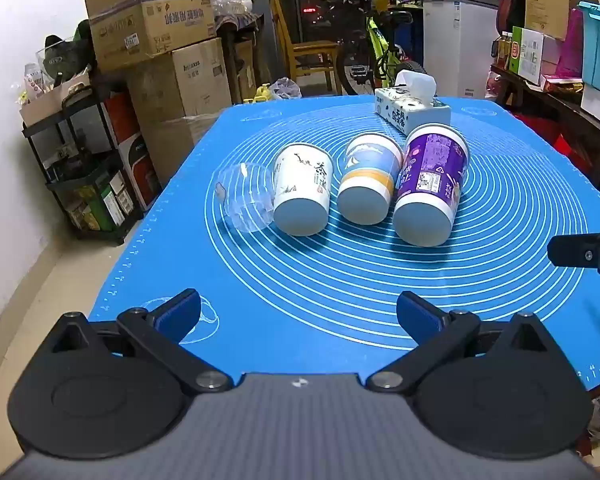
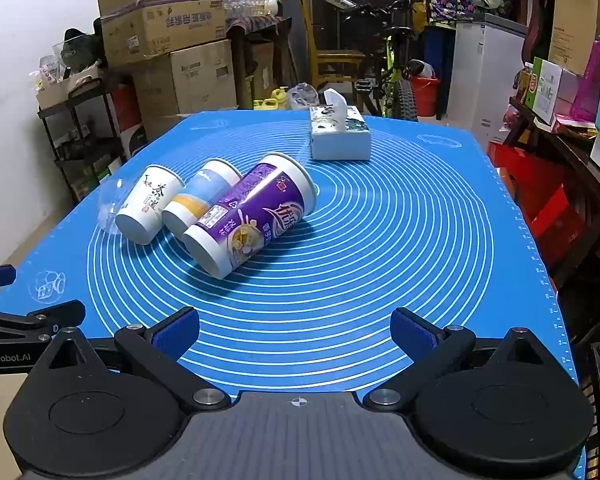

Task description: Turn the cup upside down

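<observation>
Several cups lie on their sides in a row on the blue mat (image 1: 340, 280), bottoms toward me. From the left: a clear plastic cup (image 1: 244, 200), a white cup with black script (image 1: 304, 188), a blue and yellow cup (image 1: 370, 178) and a purple cup (image 1: 430, 186). In the right wrist view the same row shows: clear cup (image 2: 110, 204), white cup (image 2: 150, 210), blue and yellow cup (image 2: 198, 200), purple cup (image 2: 252, 220). My left gripper (image 1: 299, 316) is open and empty, near the mat's front edge. My right gripper (image 2: 295, 332) is open and empty, also short of the cups.
A tissue box (image 1: 412, 112) stands on the mat behind the cups, also in the right wrist view (image 2: 340, 136). Cardboard boxes (image 1: 156, 28) and a black shelf (image 1: 84, 168) stand left of the table. A bicycle (image 1: 372, 48) and cluttered shelves (image 1: 560, 80) are behind and right.
</observation>
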Demonstrator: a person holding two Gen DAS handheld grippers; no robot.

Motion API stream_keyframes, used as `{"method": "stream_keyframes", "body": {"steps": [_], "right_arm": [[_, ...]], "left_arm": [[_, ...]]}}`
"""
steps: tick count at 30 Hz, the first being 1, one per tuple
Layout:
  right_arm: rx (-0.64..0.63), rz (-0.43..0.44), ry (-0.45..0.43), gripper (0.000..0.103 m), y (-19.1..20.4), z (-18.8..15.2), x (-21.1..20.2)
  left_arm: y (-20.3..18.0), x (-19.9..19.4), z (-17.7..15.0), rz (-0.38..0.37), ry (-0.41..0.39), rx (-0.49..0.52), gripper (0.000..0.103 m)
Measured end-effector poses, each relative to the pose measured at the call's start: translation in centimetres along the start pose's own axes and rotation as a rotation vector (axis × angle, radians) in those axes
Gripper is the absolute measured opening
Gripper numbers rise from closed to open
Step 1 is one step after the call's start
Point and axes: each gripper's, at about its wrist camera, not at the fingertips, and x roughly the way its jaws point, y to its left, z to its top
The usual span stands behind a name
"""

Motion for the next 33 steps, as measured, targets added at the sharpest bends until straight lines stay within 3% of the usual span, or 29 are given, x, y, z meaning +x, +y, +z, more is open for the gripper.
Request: {"method": "stream_keyframes", "body": {"steps": [2,3,33], "right_arm": [[-0.004,-0.004,0.003,0.101,0.05,0.03,0.04],[-0.003,-0.002,0.003,0.101,0.06,0.04,0.05],[-0.020,-0.001,-0.008,0.101,0.48,0.15,-0.28]], "left_arm": [[0.12,0.22,0.06,-0.005,0.009,-0.001,0.103],[-0.13,-0.06,-0.08,0.020,-0.026,0.016,0.103],[0.01,-0.09,0.01,0.015,-0.023,0.013,0.103]]}}
